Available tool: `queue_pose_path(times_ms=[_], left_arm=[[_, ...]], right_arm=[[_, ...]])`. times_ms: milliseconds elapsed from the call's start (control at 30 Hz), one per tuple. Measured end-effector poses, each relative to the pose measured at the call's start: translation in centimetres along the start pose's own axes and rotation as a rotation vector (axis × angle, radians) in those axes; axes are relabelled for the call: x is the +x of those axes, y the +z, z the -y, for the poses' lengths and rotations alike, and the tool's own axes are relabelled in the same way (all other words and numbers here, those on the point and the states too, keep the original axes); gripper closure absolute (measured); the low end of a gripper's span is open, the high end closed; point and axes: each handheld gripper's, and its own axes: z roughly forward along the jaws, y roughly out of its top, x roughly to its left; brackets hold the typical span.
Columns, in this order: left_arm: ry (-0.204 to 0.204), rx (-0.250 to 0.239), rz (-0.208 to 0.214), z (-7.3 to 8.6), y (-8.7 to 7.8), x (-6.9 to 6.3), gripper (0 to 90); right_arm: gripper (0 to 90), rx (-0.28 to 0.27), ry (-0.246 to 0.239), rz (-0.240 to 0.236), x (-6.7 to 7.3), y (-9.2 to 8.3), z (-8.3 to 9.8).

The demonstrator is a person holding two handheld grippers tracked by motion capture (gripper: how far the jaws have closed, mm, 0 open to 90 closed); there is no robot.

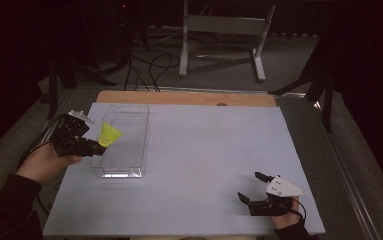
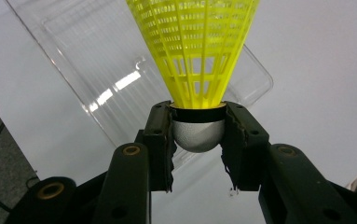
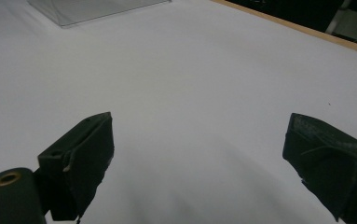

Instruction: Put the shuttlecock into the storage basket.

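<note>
A yellow plastic shuttlecock [image 1: 110, 134] [image 2: 195, 51] with a white rounded head is held at the left of the table. My left gripper [image 1: 98, 148] [image 2: 198, 135] is shut on that head, its pads pressing both sides, the skirt pointing away over a clear plastic tray [image 1: 124, 142] [image 2: 101, 79]. The tray lies flat on the white table sheet and looks to hold nothing. My right gripper [image 1: 253, 186] [image 3: 199, 154] rests near the table's front right corner, jaws wide open with only bare sheet between them.
The white sheet [image 1: 204, 160] covers most of the table; a strip of wooden tabletop [image 1: 189, 98] shows at the far edge. Beyond it stand a white metal frame [image 1: 224, 30] and cables on the grey floor. The tray's corner [image 3: 97, 9] shows far off in the right gripper view.
</note>
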Motion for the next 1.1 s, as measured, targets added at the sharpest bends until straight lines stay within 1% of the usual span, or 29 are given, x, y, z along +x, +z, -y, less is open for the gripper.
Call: queue_pose_path(times_ms=[67,133,267,433,500,600,667,733,767,900,933,1067,1100], left_arm=[[-0.002,0.005,-0.004,0.3,-0.1,0.3,65.7],[-0.013,0.004,-0.005,0.6,-0.2,0.5,65.8],[-0.022,0.007,-0.009,1.2,-0.3,0.8,65.7],[-0.037,-0.006,0.001,1.7,-0.1,1.1,65.7],[-0.035,-0.011,0.000,1.8,0.1,1.3,65.7],[-0.041,-0.019,0.005,1.9,0.5,1.5,65.7],[-0.023,-0.024,0.006,2.0,0.9,1.5,65.7],[-0.018,-0.023,0.005,2.0,1.0,1.5,65.7],[-0.009,-0.023,0.004,2.1,1.5,1.5,65.7],[-0.016,-0.012,0.010,2.2,2.4,1.7,65.7],[-0.016,-0.012,0.010,2.2,2.4,1.7,65.7],[-0.021,-0.002,-0.004,2.3,3.1,2.1,65.7],[-0.015,0.002,-0.006,2.3,3.2,2.1,65.7]], right_arm=[[9.1,0.000,0.003,0.003,0.0,0.0,0.0],[9.1,-0.002,0.002,0.004,0.0,0.0,0.0],[9.1,0.000,0.004,0.003,0.0,0.0,0.0],[9.1,-0.002,0.003,0.005,-0.1,0.0,0.0],[9.1,0.000,0.004,0.005,0.0,0.0,0.0],[9.1,-0.001,0.002,0.004,0.0,-0.1,0.0],[9.1,-0.001,0.007,0.004,0.0,-0.1,0.0],[9.1,-0.001,0.008,0.004,-0.1,-0.1,0.0],[9.1,-0.001,0.007,0.004,0.0,-0.1,0.0],[9.1,-0.001,0.002,0.001,0.0,-0.1,0.0],[9.1,0.001,0.004,0.001,0.0,-0.1,0.0],[9.1,0.003,0.003,-0.001,0.0,0.0,0.0],[9.1,0.003,0.004,-0.001,0.0,0.0,0.0]])
